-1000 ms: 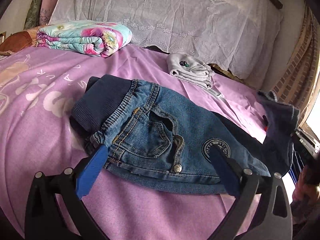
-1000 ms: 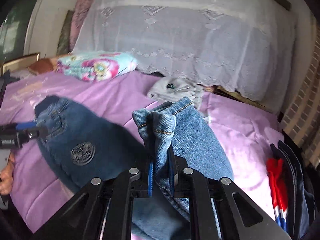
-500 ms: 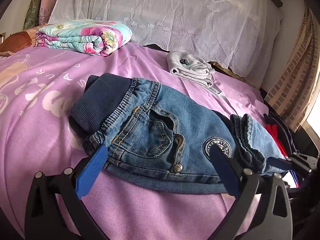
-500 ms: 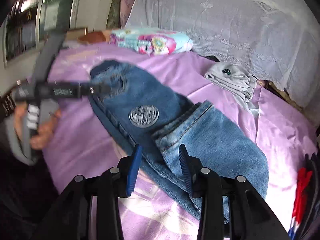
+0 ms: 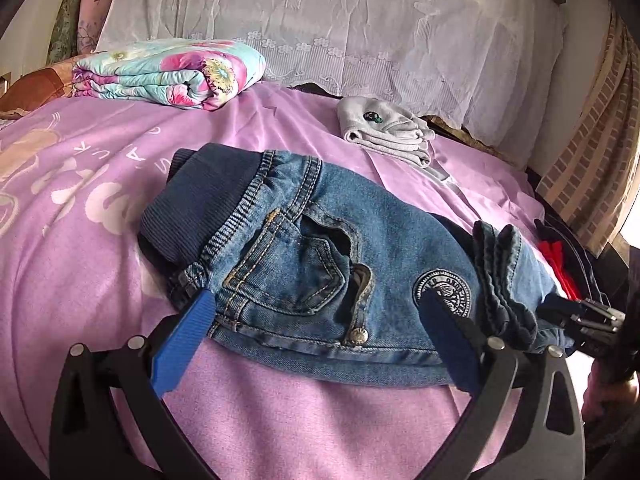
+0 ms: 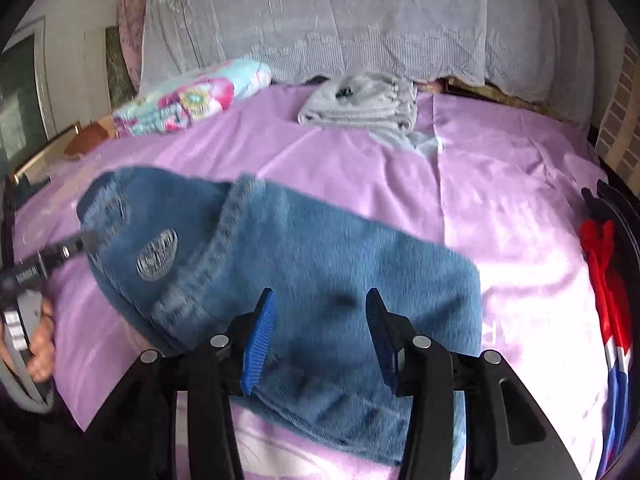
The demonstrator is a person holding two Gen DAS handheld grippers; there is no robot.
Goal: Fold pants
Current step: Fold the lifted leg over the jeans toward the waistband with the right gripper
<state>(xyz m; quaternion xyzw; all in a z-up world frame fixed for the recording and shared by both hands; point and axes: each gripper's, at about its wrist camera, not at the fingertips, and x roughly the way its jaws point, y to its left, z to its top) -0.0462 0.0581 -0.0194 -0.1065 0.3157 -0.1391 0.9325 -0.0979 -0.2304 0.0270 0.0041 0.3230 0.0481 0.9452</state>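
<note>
Jeans [image 5: 320, 264] lie folded on the purple bedsheet [image 5: 100, 184]; left hand-held gripper [image 5: 316, 320] and right hand-held gripper [image 6: 320, 332] both gape wide, empty.

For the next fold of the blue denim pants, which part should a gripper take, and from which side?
Probably the ribbed dark-blue waistband of the blue denim pants. It is thick, bunched and lifted off the purple sheet, so a finger could slide under. Come from the pants' open waist end with the open left gripper, which is nearest.

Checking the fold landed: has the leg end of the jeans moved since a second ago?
Yes. The leg end came down from beside the curtain onto the jeans, by the round patch.
</note>
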